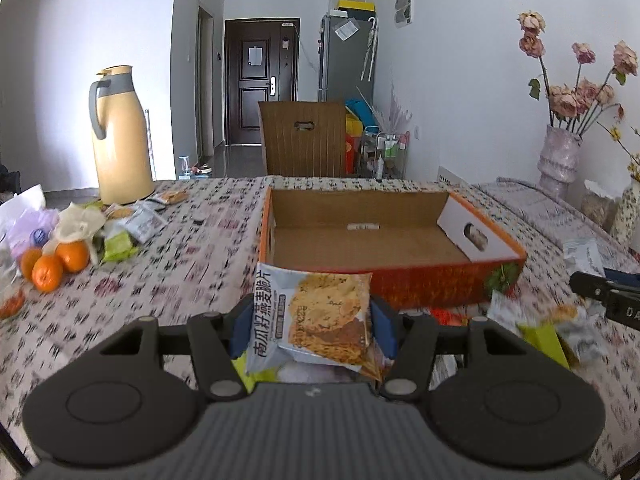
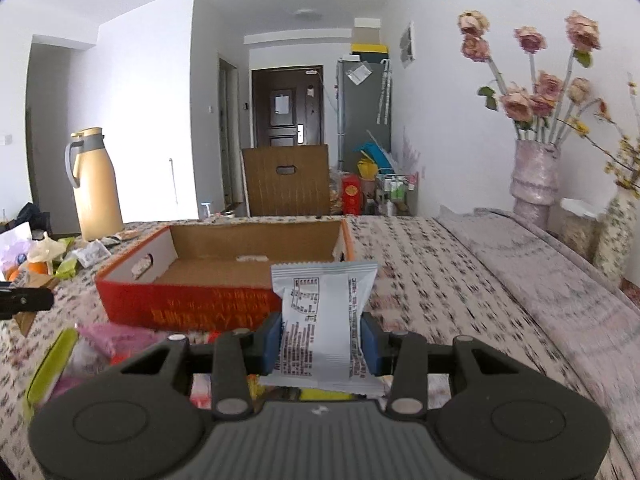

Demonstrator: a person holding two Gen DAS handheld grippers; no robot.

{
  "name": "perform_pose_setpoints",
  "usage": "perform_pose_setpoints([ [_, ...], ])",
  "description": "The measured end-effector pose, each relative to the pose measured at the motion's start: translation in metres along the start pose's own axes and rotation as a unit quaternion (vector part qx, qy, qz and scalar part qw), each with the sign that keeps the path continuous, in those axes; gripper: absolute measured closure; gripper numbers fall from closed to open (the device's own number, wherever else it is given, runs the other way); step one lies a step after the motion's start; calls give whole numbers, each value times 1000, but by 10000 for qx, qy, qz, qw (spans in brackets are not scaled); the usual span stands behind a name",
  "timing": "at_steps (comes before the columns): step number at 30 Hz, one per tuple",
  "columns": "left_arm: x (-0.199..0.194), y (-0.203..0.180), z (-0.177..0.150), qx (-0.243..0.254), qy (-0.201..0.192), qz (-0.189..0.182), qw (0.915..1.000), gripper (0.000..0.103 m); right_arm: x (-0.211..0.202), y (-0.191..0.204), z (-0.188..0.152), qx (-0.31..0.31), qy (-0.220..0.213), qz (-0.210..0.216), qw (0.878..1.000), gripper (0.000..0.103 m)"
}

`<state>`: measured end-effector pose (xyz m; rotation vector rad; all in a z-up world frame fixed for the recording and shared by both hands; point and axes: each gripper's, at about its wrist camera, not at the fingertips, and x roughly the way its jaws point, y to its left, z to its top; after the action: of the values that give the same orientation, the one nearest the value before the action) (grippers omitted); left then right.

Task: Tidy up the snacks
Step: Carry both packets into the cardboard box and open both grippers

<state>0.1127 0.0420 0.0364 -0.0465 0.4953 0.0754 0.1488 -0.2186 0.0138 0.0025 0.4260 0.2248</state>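
Observation:
My left gripper [image 1: 312,326] is shut on an oat crisp packet [image 1: 320,316] with a cookie picture, held upright above the table just before the orange cardboard box [image 1: 424,284]. The box stands open and holds nothing but a strip of tape. My right gripper [image 2: 320,338] is shut on a white snack packet [image 2: 324,320], back side showing, also lifted in front of the same box [image 2: 188,304]. In the left wrist view the right gripper's fingertips [image 1: 600,290] show at the right edge. Loose snack packets [image 1: 560,332] lie on the cloth below both grippers.
A yellow thermos jug [image 1: 120,136] stands at the table's far left, with oranges [image 1: 56,264], bags and more packets [image 1: 140,220] beside it. Vases with dried flowers [image 2: 534,176] line the right wall. A wooden chair [image 1: 304,140] sits behind the table.

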Motion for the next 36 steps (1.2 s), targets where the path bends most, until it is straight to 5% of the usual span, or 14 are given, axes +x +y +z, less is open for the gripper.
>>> perform_pose_setpoints([
  [12, 74, -16, 54, 40, 182, 98, 9998, 43, 94, 12, 55, -39, 320, 372, 9988, 63],
  [23, 152, -22, 68, 49, 792, 423, 9959, 43, 173, 21, 65, -26, 968, 307, 9948, 63],
  [28, 166, -22, 63, 59, 895, 464, 9949, 28, 188, 21, 59, 6, 1110, 262, 9935, 59],
  [29, 166, -22, 63, 58, 869, 445, 9952, 21, 189, 21, 58, 0, 1107, 274, 9935, 56],
  [32, 160, -20, 64, 26, 705, 459, 9965, 2, 184, 20, 58, 6, 1017, 222, 9946, 26],
  [36, 151, -18, 67, -21, 589, 414, 9974, 0, 176, 15, 59, 71, 922, 201, 9955, 1],
])
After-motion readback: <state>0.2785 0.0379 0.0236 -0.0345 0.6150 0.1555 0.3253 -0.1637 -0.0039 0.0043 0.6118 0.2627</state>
